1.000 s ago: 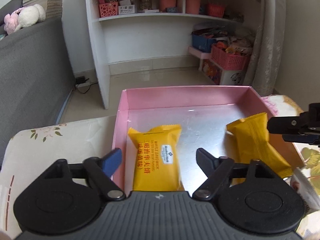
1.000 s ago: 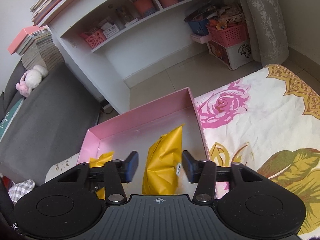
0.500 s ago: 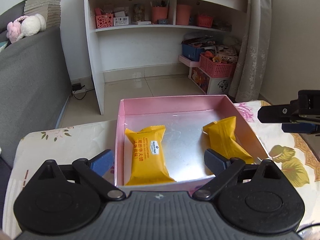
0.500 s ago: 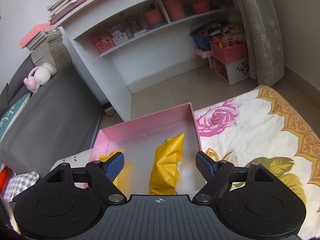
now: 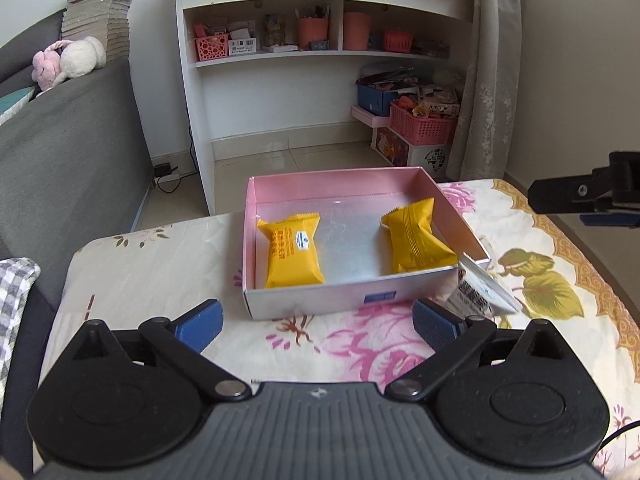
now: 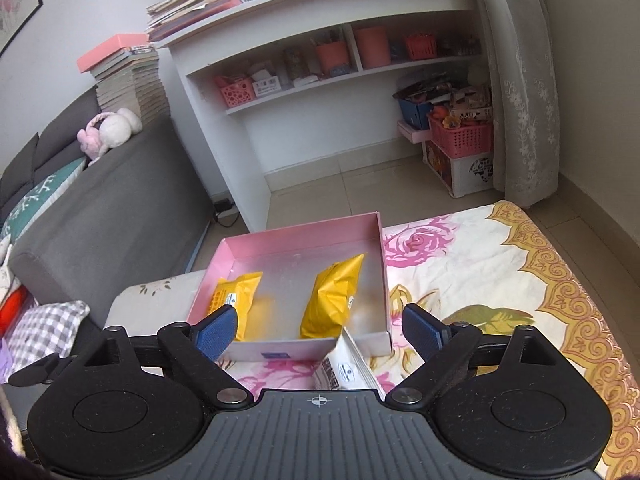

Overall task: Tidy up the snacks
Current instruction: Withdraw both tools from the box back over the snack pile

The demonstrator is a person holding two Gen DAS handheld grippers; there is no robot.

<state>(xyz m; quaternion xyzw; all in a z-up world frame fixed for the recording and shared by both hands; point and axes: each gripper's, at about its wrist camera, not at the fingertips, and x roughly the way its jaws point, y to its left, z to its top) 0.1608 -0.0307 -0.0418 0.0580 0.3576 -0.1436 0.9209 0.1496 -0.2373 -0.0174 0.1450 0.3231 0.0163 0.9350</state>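
Pink box (image 5: 256,216) on floral surface (image 5: 160,264) holds two yellow snack packs (image 5: 294,254), apart; left gripper (image 5: 316,322) and right gripper (image 6: 320,328) jaws wide apart, empty.

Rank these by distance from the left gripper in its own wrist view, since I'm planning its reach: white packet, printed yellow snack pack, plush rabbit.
1. White packet, beside the left gripper's right finger.
2. Printed yellow snack pack, inside the pink box, left side.
3. Plush rabbit, on the sofa back, far left.

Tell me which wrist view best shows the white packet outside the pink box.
Left wrist view: the white packet leans against the pink box at its near right corner, printed face visible. In the right wrist view the gripper body partly hides it.
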